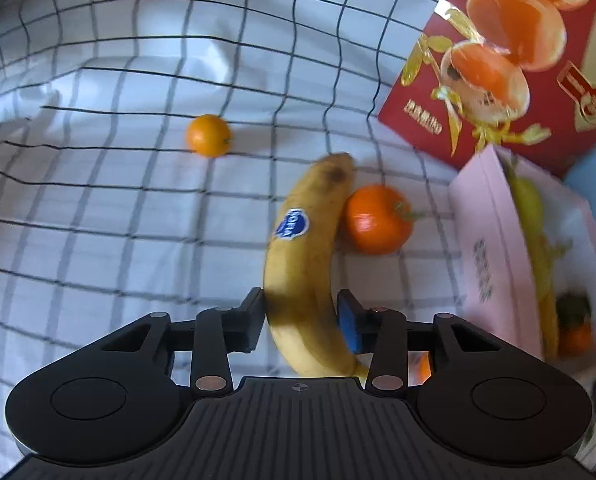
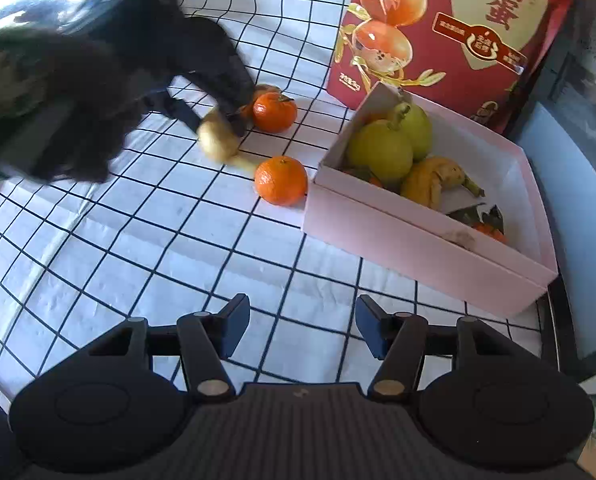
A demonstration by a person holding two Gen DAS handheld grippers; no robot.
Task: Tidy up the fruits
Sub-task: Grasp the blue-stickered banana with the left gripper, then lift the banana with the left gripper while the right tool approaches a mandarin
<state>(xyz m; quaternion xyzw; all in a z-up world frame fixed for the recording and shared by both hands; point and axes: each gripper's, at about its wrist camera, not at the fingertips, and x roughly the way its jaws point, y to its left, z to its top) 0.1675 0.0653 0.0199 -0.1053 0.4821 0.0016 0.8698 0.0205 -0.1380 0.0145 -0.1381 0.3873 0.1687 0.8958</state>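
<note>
One banana [image 1: 302, 264] lies on the checked surface [image 1: 117, 220], low centre of frame, touching a tangerine [image 1: 378, 220]. The left gripper [image 1: 302, 320] straddles its stem end, jaws half-closed, seemingly touching the peel. Soft, bruisable, curved: better gripped mid-body, gently. The right gripper [image 2: 302, 326] hangs parted and empty.

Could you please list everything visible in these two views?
mandarins: three, orange, loose on the cloth
banana: one, yellow, on cloth beside a mandarin
pink box: one, right of loose fruit
pears: two, green, in the box
boxed banana: one, yellow, beside pears
boxed mandarin: at least one, orange, leafy
red package: one, behind the box
cloth: one, white with black grid
left gripper: one, black, closed on the banana
right gripper: one, black, open, empty
</note>
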